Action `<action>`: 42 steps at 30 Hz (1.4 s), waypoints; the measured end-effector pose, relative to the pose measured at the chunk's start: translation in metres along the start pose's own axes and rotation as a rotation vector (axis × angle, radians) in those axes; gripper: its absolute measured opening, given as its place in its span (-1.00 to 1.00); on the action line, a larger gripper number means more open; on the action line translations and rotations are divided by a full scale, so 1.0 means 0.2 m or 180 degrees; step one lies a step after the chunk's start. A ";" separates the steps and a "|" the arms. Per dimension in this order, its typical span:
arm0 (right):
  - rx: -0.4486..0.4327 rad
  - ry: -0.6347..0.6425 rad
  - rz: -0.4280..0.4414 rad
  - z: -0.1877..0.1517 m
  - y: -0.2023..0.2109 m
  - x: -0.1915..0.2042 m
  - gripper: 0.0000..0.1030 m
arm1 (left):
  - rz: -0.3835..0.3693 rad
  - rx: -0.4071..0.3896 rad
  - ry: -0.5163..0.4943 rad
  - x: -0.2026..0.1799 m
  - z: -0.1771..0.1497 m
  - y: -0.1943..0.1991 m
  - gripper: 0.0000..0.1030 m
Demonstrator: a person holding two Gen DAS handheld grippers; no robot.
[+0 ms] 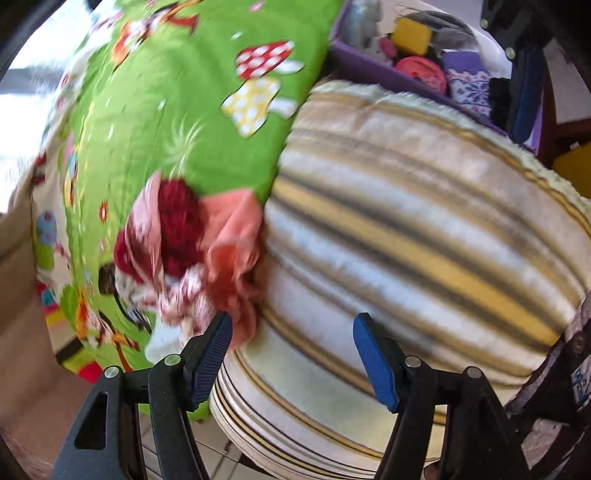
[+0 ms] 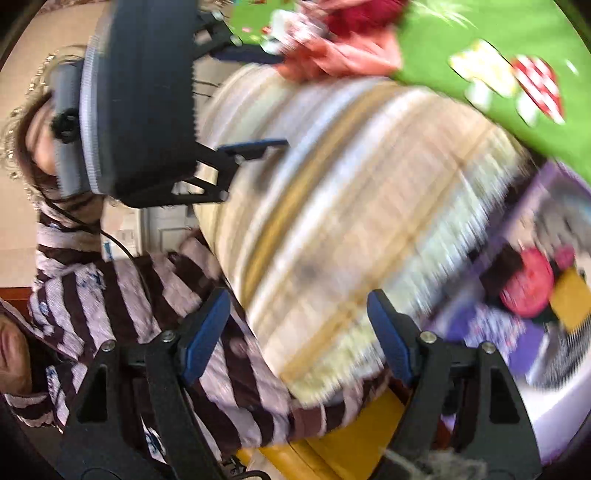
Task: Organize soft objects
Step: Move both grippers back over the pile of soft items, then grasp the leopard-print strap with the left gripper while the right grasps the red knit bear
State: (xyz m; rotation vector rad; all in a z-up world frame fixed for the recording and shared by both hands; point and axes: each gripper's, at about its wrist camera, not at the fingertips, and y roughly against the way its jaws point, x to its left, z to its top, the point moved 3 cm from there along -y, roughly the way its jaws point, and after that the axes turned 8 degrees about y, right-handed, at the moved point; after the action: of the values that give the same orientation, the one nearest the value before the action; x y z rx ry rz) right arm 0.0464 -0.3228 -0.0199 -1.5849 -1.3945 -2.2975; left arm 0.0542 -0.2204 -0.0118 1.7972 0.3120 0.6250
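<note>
A striped cream, yellow and grey cushion (image 1: 406, 221) fills the right of the left wrist view. A green cushion with a mushroom print (image 1: 184, 110) leans against its left side. A rag doll with dark red hair and pink clothes (image 1: 184, 251) lies in the gap between them. My left gripper (image 1: 291, 354) is open, its jaws around the near edge of the striped cushion. In the right wrist view the striped cushion (image 2: 351, 206) sits between the open jaws of my right gripper (image 2: 299, 332); the left gripper (image 2: 255, 99) shows at its far side.
A purple box (image 1: 369, 66) behind the cushions holds several small soft items, among them a yellow sponge (image 1: 412, 35) and a red one (image 1: 421, 70). It also shows in the right wrist view (image 2: 535, 288). The person's striped sleeve (image 2: 110, 295) is at the left. Both views are motion-blurred.
</note>
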 end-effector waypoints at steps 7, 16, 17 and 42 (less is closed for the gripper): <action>-0.0095 0.0139 0.0245 0.27 -0.13 0.04 0.61 | -0.0126 0.0066 0.0470 0.25 -0.24 -0.14 0.34; -0.0337 -0.0085 -0.0370 0.53 -0.19 -0.01 0.65 | -0.0279 -0.0136 0.1349 0.64 -0.47 -0.30 0.34; -0.0405 -0.0127 -0.0492 0.56 -0.19 -0.01 0.65 | -0.0287 -0.0154 0.1430 0.66 -0.48 -0.32 0.34; -0.1351 -0.0064 -0.2433 0.97 -0.15 -0.17 0.65 | -0.0508 -0.1422 0.3855 1.41 -0.43 -0.57 0.33</action>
State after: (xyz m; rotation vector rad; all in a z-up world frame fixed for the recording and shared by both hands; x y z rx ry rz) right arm 0.1921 -0.1908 -0.0481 -1.2785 -1.8563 -3.1863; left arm 0.2498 0.0279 -0.0301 0.7805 1.0114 1.4836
